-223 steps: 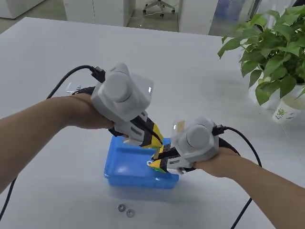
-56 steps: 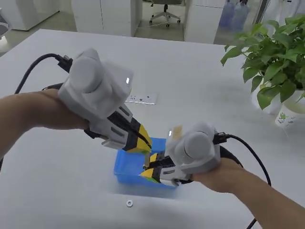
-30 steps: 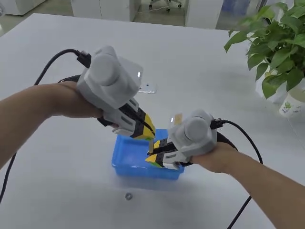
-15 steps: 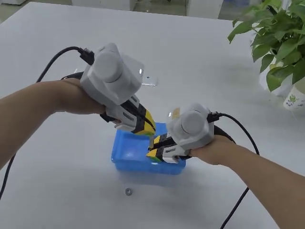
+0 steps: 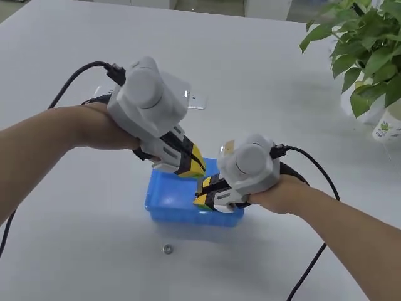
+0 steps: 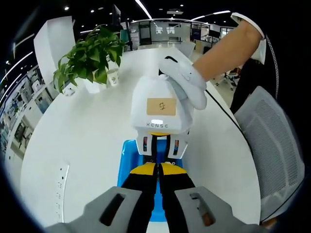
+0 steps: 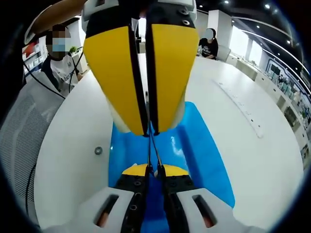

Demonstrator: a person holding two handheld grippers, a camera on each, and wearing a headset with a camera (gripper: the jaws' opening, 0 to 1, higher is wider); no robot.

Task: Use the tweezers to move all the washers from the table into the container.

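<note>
A blue container [image 5: 164,202] sits on the white table, seen from inside in the right gripper view [image 7: 194,141]. One small washer [image 5: 167,249] lies on the table just in front of it, beside the container's wall [image 7: 98,150]. Both grippers meet nose to nose above the container. My left gripper [image 5: 191,168] points down and right, its yellow-tipped jaws shut [image 6: 158,170]. My right gripper [image 5: 203,197] faces it, jaws closed [image 7: 150,170]. Thin metal tweezers [image 7: 151,145] run from between the left gripper's yellow jaws into my right gripper's jaws. The tweezer tips are hidden.
A potted plant [image 5: 366,56] stands at the table's far right. A flat white strip [image 5: 197,100] lies behind the left gripper. Cables trail from both grippers. A mesh chair [image 6: 272,145] stands at the table's edge, and a person [image 7: 63,68] sits beyond it.
Two washers lay in front of the container in the earliest frame; one lies there now. Both grippers stay together over the container, a little lower than two seconds ago.
</note>
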